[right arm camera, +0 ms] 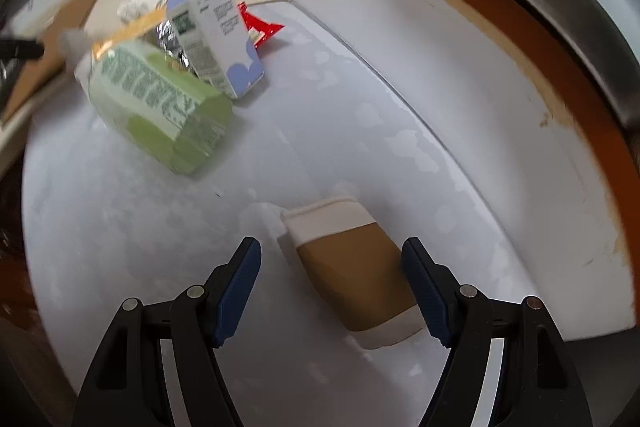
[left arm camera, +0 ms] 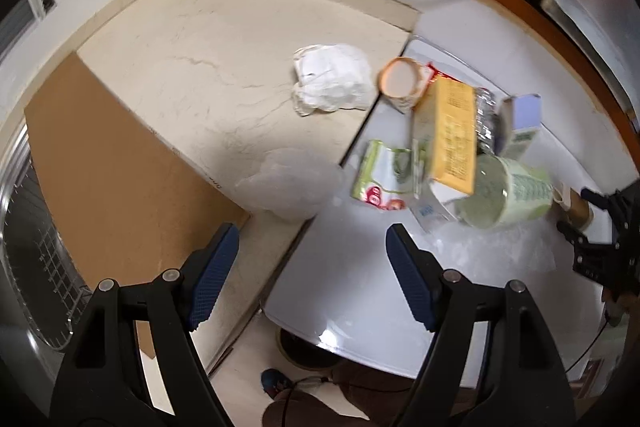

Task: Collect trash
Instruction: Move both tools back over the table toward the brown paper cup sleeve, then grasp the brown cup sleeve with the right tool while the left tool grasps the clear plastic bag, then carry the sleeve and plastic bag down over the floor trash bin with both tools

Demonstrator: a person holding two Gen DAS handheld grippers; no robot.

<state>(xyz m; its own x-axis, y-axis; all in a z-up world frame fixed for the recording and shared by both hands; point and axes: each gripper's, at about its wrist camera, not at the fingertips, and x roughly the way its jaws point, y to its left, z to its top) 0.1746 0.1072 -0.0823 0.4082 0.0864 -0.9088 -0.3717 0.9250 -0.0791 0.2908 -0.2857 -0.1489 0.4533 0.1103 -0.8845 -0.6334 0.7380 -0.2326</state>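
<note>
Seen from the left wrist, a brown cardboard sheet (left arm camera: pixel 120 155) lies at far left beside a cream marble-patterned surface (left arm camera: pixel 224 59), while the left gripper (left arm camera: pixel 312 251) hangs with its blue-padded jaws spread wide and nothing between them, above the edge of a white table (left arm camera: pixel 360 287). Just ahead of it sits a crumpled clear plastic bag (left arm camera: pixel 288 183), with a wad of white paper (left arm camera: pixel 332 79) farther back. To the right, litter is heaped on the table: a green-and-white wrapper (left arm camera: pixel 380 175), an orange-rimmed paper cup (left arm camera: pixel 402 81), a yellow carton (left arm camera: pixel 452 135) and a pale green cup (left arm camera: pixel 512 191) on its side. From the right wrist, a white-and-blue box (right arm camera: pixel 224 39) leans behind that green cup, with what may be a red wrapper (right arm camera: pixel 260 27), blurred, beyond. The right gripper (right arm camera: pixel 332 287) is open, straddling a brown paper cup (right arm camera: pixel 352 275) lying on its side, pads apparently not pressing it.
</note>
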